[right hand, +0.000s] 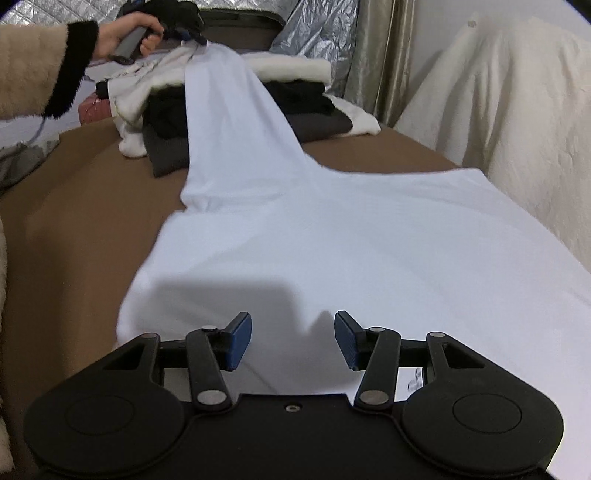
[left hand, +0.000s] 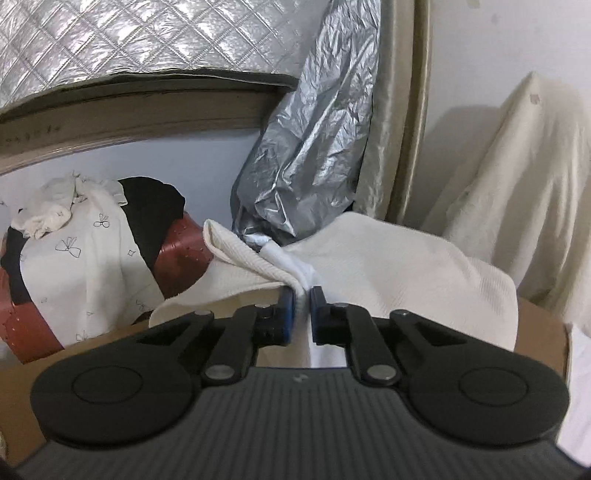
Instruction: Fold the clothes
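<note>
A white long-sleeved shirt (right hand: 332, 229) lies flat on the brown table (right hand: 74, 192). Its sleeve (right hand: 229, 110) stretches away over a stack of folded clothes (right hand: 295, 96) to my left gripper (right hand: 184, 22), held by a hand (right hand: 122, 35) in a black cuff. In the left wrist view my left gripper (left hand: 303, 295) is shut on the white sleeve end (left hand: 291, 264), just above the cream waffle cloth (left hand: 388, 258) that tops the stack. My right gripper (right hand: 293, 332) hovers open over the shirt's near body, with nothing between its blue pads (right hand: 240, 341).
A heap of white and black clothes (left hand: 85, 236) lies on a red case (left hand: 177, 254) beyond the table's left end. A crumpled silver foil cover (left hand: 306, 147) and a curtain stand behind the stack. A cream sheet covers something tall on the right (right hand: 517, 110).
</note>
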`<action>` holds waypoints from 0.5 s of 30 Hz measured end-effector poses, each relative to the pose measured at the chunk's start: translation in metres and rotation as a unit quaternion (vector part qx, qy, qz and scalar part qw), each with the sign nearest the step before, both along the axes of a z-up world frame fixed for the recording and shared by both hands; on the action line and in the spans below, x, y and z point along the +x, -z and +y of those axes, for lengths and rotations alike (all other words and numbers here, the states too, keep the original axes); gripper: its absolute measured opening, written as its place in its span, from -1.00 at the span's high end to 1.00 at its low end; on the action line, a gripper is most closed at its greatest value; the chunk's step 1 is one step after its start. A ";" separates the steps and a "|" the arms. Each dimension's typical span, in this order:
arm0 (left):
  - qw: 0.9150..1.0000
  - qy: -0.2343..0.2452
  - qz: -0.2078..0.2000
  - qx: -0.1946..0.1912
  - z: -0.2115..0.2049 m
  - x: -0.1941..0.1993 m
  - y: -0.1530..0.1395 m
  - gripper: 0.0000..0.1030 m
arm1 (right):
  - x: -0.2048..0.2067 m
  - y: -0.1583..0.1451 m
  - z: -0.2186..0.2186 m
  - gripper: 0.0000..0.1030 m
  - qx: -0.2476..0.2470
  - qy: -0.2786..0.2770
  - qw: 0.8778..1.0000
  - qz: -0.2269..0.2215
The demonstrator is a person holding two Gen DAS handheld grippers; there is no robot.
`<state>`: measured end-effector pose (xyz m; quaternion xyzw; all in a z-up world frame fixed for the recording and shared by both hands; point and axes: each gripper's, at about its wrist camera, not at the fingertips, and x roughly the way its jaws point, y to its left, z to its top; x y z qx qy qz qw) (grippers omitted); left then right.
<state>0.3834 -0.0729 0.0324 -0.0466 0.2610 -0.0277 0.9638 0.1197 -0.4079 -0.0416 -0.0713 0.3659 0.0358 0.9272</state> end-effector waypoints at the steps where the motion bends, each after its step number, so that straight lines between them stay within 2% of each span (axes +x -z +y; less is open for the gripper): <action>1: 1.000 -0.011 0.006 0.009 0.000 0.000 0.000 0.78 | -0.001 0.002 0.000 -0.07 -0.002 0.001 1.000 0.002; 2: 0.999 -0.038 0.013 0.018 0.002 -0.001 0.000 0.74 | -0.001 0.003 -0.001 -0.07 -0.003 0.001 1.000 0.003; 3: 0.997 -0.066 0.020 0.028 0.004 -0.003 -0.001 0.51 | -0.002 0.004 -0.001 -0.07 -0.003 0.002 1.000 0.004; 4: 0.995 -0.096 0.024 0.029 0.008 -0.006 -0.002 0.11 | -0.002 0.004 -0.002 -0.08 -0.003 0.003 1.000 0.003; 5: 0.993 -0.113 0.015 0.017 0.012 -0.011 -0.005 -0.03 | -0.003 0.004 -0.003 -0.08 -0.002 0.004 1.000 0.003; 6: 0.994 -0.110 -0.010 -0.007 0.018 -0.019 -0.008 -0.08 | -0.003 0.003 -0.005 -0.08 -0.002 0.006 1.000 0.002; 8: 0.995 -0.065 -0.035 -0.065 0.025 -0.029 -0.012 -0.08 | -0.003 0.003 -0.008 -0.08 -0.002 0.011 1.000 0.002; 9: 0.995 -0.040 -0.024 -0.090 0.026 -0.028 -0.011 -0.08 | -0.003 0.003 -0.010 -0.08 -0.001 0.016 1.000 0.002; 11: 0.991 0.000 0.025 -0.134 0.026 -0.016 -0.003 -0.08 | -0.005 0.001 -0.015 -0.08 0.003 0.040 0.999 -0.012; 12: 0.989 0.002 0.038 -0.143 0.024 -0.012 0.001 -0.08 | -0.006 -0.001 -0.018 -0.08 0.013 0.051 0.998 -0.017; 14: 0.990 -0.011 0.059 -0.130 0.019 0.001 0.013 -0.11 | -0.007 -0.003 -0.024 -0.08 0.039 0.070 0.997 -0.025; 15: 0.990 -0.022 0.072 -0.121 0.018 0.010 0.020 -0.25 | -0.008 -0.004 -0.025 -0.08 0.049 0.074 0.996 -0.028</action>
